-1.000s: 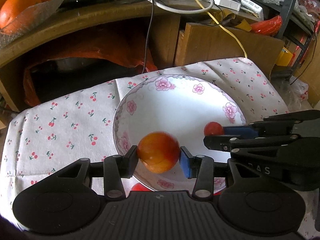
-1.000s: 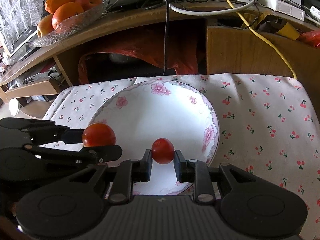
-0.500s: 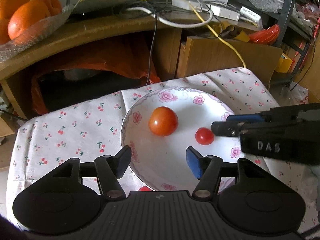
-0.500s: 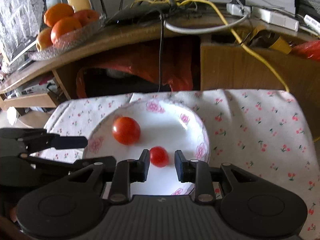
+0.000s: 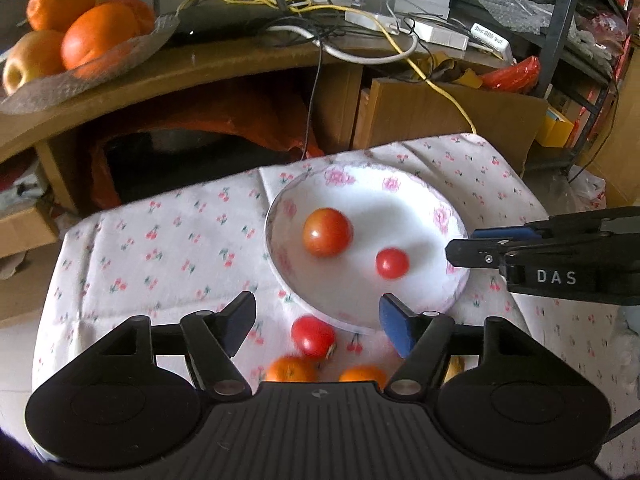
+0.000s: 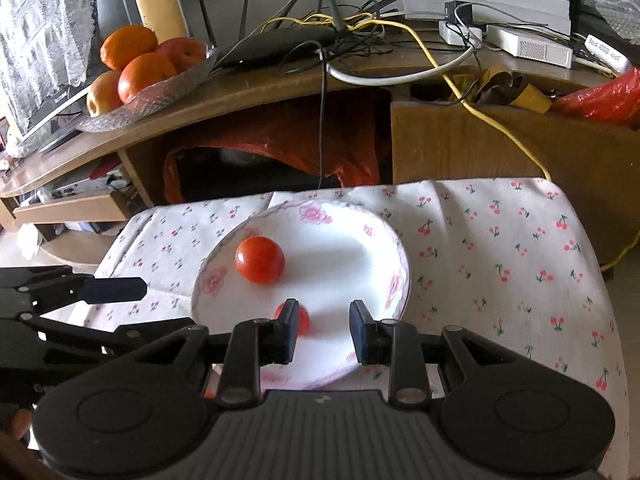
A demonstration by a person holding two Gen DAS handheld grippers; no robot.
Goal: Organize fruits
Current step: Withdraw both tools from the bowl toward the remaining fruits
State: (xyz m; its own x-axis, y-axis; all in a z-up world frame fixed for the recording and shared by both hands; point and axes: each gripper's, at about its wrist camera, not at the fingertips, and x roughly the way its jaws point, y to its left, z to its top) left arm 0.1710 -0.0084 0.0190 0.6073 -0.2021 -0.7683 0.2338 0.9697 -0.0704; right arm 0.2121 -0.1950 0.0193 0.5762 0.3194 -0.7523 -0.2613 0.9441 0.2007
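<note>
We see a white plate [image 5: 436, 200] with pink flowers on a cherry-print cloth [image 5: 160, 240], set toward the cloth's far edge. On the plate lie a large tomato [image 5: 327, 231] toward its left side and a small tomato [image 5: 392, 263] nearer the plate's near edge; the two are close but apart.

Our left gripper [image 5: 318, 316] hangs over the plate's near rim with its jaws opening, fingers spread wide, and nothing pinched between them. Below it, on the cloth just off the plate's near rim, sit another red tomato [image 5: 313, 335] and two oranges [image 5: 291, 369], partly hidden by the gripper body.

Our right gripper [image 6: 323, 326] is over the right half of the plate. In its own view its fingers stand apart with a clear gap, gripping nothing; the small tomato [image 6: 302, 318] shows just behind the left finger, loose on the plate.

On the wooden desk [image 6: 256, 88] beyond the cloth's far edge, a glass dish [image 6: 160, 90] holds more fruit.
</note>
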